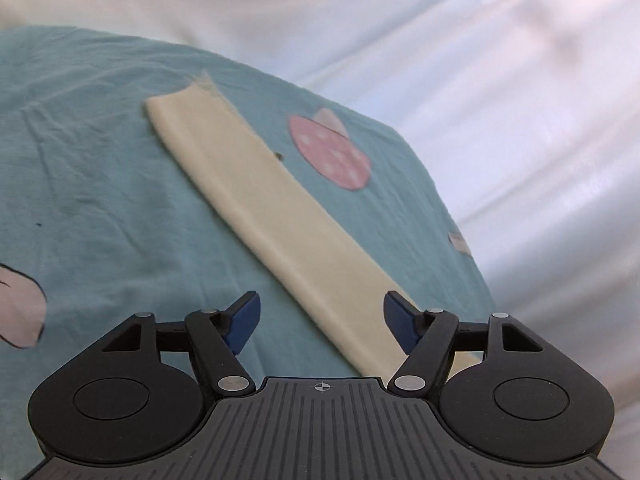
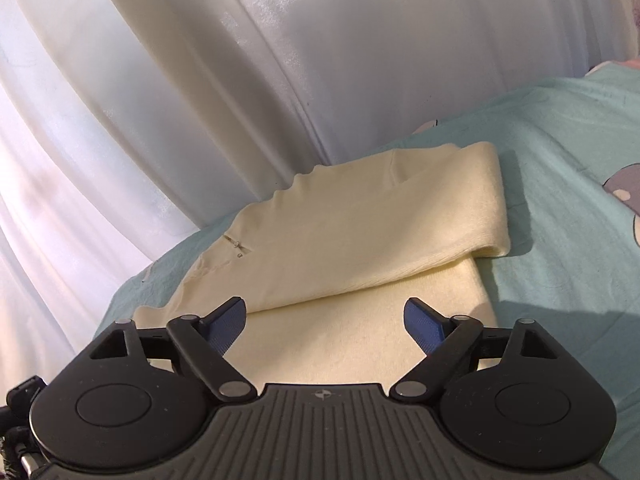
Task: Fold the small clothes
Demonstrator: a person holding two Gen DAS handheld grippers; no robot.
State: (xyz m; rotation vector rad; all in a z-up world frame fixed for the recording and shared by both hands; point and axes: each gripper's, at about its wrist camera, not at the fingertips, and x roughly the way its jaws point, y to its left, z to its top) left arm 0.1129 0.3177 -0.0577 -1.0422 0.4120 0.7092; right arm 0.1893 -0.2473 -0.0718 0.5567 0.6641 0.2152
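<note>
Both tongs, left gripper (image 1: 320, 322) and right gripper (image 2: 325, 322), gape empty above the folded cream garment (image 2: 344, 232); fold laid, next regrasp lower-frame edge.

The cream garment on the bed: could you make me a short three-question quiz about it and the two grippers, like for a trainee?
1. True or false: the left gripper grips the garment.
2. What colour is the sheet? A green-blue, B red, C black.
3. In the right wrist view, the garment's upper layer is ____ over the lower one, beyond the right gripper.

Key: 1 false, both grippers are open. 2 A. 3 folded.
</note>
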